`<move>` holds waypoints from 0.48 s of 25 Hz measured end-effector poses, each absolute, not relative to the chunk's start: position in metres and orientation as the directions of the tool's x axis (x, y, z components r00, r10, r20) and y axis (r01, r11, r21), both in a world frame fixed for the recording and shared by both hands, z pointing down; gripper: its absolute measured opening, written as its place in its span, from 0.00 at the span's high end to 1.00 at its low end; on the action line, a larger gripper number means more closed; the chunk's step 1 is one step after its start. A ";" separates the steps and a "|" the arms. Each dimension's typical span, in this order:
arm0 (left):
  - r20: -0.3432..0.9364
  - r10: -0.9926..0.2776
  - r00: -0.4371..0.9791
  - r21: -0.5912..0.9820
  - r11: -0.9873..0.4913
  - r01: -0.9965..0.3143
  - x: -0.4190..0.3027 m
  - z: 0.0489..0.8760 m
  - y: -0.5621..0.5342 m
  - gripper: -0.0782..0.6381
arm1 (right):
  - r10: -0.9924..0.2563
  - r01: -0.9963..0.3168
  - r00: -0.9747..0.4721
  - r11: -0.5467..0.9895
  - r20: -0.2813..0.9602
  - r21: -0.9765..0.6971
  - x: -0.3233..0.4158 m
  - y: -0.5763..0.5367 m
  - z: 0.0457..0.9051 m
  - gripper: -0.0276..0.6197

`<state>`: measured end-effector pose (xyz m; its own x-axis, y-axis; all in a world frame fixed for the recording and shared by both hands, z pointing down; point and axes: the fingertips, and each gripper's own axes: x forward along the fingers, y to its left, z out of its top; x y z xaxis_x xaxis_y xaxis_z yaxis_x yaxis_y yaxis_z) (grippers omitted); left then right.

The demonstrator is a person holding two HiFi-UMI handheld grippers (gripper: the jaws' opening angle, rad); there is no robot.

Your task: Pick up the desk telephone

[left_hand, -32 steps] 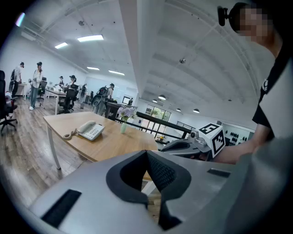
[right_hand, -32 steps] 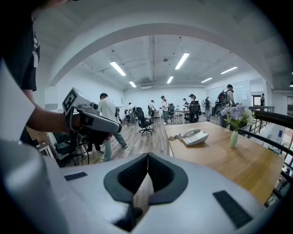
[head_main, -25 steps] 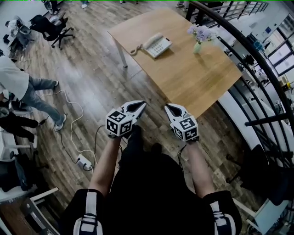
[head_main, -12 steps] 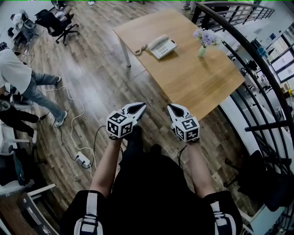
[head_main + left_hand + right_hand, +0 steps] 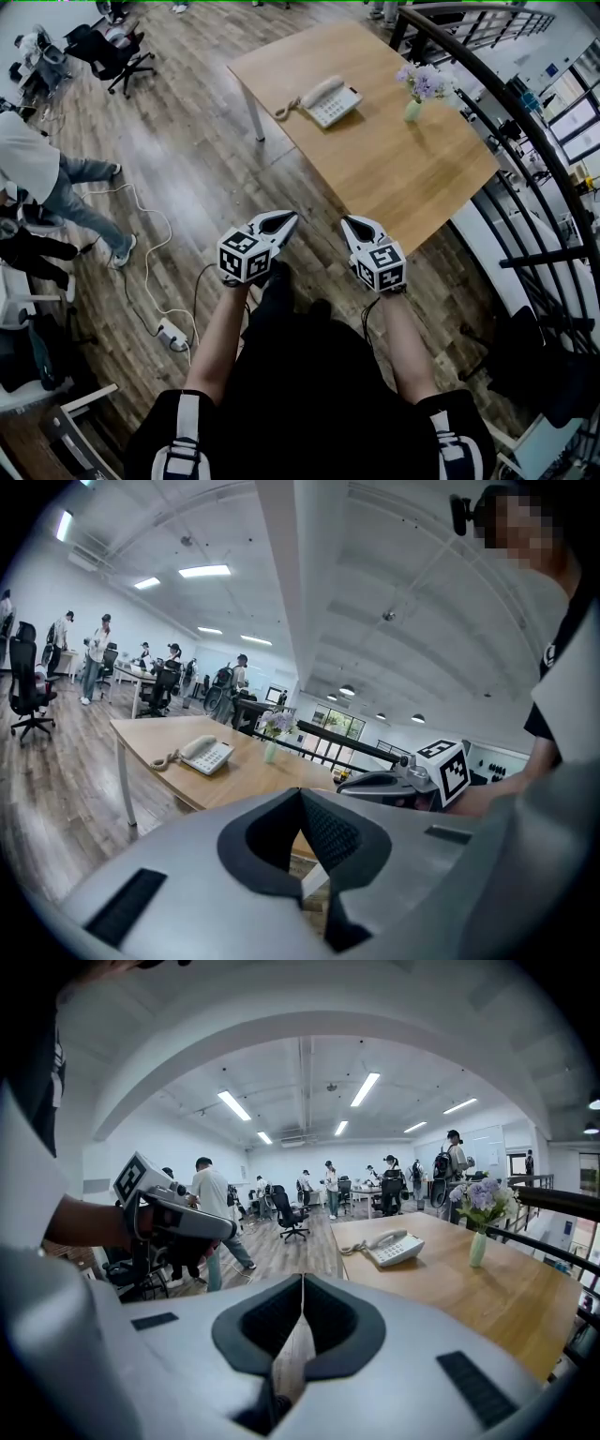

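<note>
A white desk telephone (image 5: 327, 98) with a coiled cord sits on the far left part of a wooden table (image 5: 394, 159). It also shows in the left gripper view, telephone (image 5: 202, 754), and in the right gripper view, telephone (image 5: 391, 1247). Both grippers hover over the floor, well short of the table's near corner. My left gripper (image 5: 289, 217) is shut and holds nothing. My right gripper (image 5: 344, 221) is shut too, with nothing in it. Each points toward the table.
A small vase of purple flowers (image 5: 418, 89) stands on the table near the right railing (image 5: 525, 150). A person (image 5: 47, 187) stands at the left by office chairs (image 5: 108, 47). A power strip (image 5: 172, 331) and its cable lie on the wood floor.
The table and telephone sit slightly further right and lower in the head view as I step nearer. Both grippers keep their pose, shut.
</note>
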<state>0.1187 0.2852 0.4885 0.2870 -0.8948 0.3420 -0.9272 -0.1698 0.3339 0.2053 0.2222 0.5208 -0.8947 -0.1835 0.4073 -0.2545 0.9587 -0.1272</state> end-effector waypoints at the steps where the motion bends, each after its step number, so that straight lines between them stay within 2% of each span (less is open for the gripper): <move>1: 0.342 -0.894 0.289 0.336 -0.171 -0.926 0.114 0.488 0.284 0.86 | -0.184 -0.254 -0.894 0.959 0.409 -0.123 0.201 0.222 0.520 0.92; 12: 0.347 -0.881 0.323 0.362 -0.192 -0.912 0.062 0.493 0.260 0.86 | -0.176 -0.270 -0.867 0.952 0.466 -0.144 0.158 0.224 0.543 0.92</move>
